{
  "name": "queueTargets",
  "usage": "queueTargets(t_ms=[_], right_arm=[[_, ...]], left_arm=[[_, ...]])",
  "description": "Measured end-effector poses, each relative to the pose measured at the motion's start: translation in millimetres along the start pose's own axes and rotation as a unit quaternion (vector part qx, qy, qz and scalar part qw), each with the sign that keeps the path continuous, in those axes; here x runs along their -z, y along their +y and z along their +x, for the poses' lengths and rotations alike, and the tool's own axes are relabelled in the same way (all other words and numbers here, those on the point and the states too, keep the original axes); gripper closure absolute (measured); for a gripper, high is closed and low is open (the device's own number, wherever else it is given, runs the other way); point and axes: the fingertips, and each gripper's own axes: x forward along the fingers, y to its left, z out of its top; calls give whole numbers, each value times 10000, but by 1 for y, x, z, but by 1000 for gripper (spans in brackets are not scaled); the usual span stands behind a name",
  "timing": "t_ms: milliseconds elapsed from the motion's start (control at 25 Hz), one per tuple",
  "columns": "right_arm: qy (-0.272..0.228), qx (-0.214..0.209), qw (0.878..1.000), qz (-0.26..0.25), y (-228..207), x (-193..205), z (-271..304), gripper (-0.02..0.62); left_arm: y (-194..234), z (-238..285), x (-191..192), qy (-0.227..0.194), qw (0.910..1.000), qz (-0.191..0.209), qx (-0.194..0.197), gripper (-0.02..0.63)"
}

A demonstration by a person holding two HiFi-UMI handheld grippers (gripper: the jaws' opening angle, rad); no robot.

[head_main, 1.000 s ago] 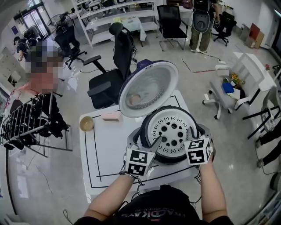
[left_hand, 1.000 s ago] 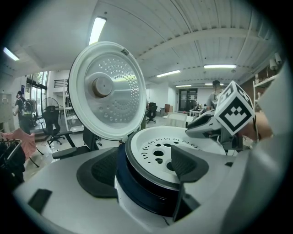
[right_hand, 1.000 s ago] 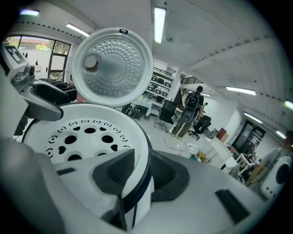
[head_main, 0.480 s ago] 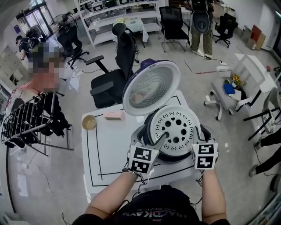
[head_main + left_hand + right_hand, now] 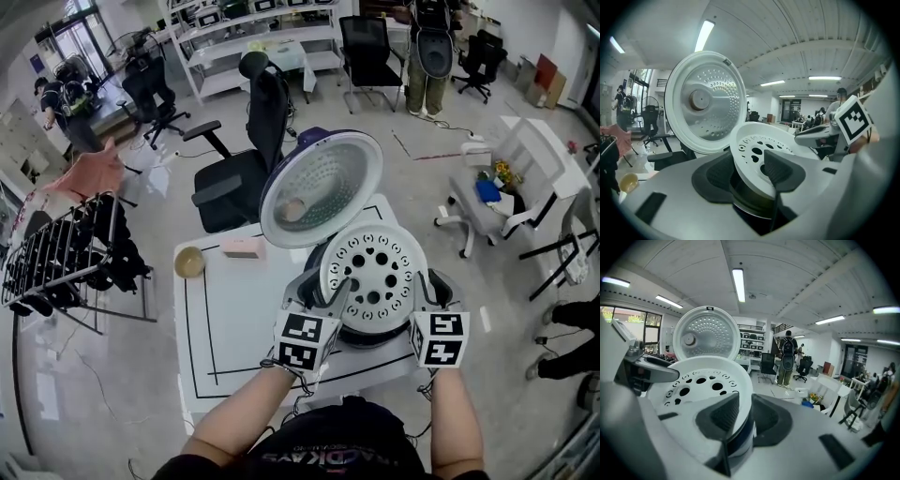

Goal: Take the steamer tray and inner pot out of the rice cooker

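Holes are seen all over the white steamer tray (image 5: 375,277), which is sat at the top of the open rice cooker (image 5: 375,339) on the table (image 5: 234,328). The tray looks tipped a little, not flat. The big round lid (image 5: 322,190) is stood up behind it.

The tray's rim on one side is pinched by the right gripper (image 5: 429,289), with one pad inside the rim and one pad outside. The rim on the other side is between the jaws of the left gripper (image 5: 323,292). These jaws are closing. A gap can be seen next to one pad, so the rim is not squeezed there yet.

The tray is thought to be light, thin and stiff, most likely plastic. It looks smooth, so it could slip if it is held by one side only. It is best held by the rim on two sides across from each other and kept flat as it is lifted.

A dark curved wall is seen under the tray in the left gripper view. It is likely the inner pot (image 5: 745,199), which has not been taken out. The pot is thought to be heavier, hard and slick. It should be gripped by its top edge on both sides.
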Motion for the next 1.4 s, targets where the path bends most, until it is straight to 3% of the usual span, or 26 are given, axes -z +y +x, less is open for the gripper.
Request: queueTargets(t_ms=[240, 440, 720, 1120, 1400], right_arm=[[-500, -310, 9969, 529, 4, -31, -20, 526], [-923, -537, 9928, 547, 31, -60, -38, 532], [-1198, -1212, 9847, 353, 129, -84, -56, 534], [-1142, -2370, 9648, -60, 293, -91, -55, 535], [-1104, -2888, 9506, -281, 375, -94, -65, 537]], left_arm=[[3, -28, -23, -324, 9992, -42, -220, 426], [18, -67, -37, -636, 9968, -89, -476, 429], [76, -153, -19, -963, 9878, -350, -1171, 430], [167, -277, 44, -839, 9664, -763, -2307, 431], [206, -341, 77, -683, 9529, -1051, -2762, 434]])
